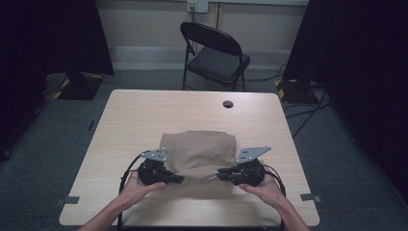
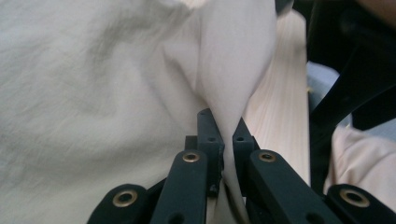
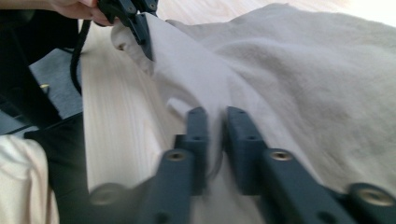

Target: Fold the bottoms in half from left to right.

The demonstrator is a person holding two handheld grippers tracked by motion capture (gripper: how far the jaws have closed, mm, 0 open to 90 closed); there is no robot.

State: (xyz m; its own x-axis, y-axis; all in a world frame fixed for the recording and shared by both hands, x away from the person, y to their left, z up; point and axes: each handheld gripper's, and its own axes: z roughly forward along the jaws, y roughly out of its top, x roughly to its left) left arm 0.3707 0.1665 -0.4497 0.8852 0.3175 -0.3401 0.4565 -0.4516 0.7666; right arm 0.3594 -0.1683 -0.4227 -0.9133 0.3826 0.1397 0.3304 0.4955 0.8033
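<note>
**Cloth pinched at both near corners, ready to fold**

The tan cloth [image 1: 199, 156] lies mid-desk [image 1: 134, 115], its near edge gathered. The left hand-held gripper [image 1: 179, 179] has its jaws closed tight on a raised fold. The right hand-held gripper [image 1: 221, 174] stands slightly parted, cloth between its jaws, grip looking loose. Next, I'd guess: firm up right, lift both evenly, carry far.
</note>
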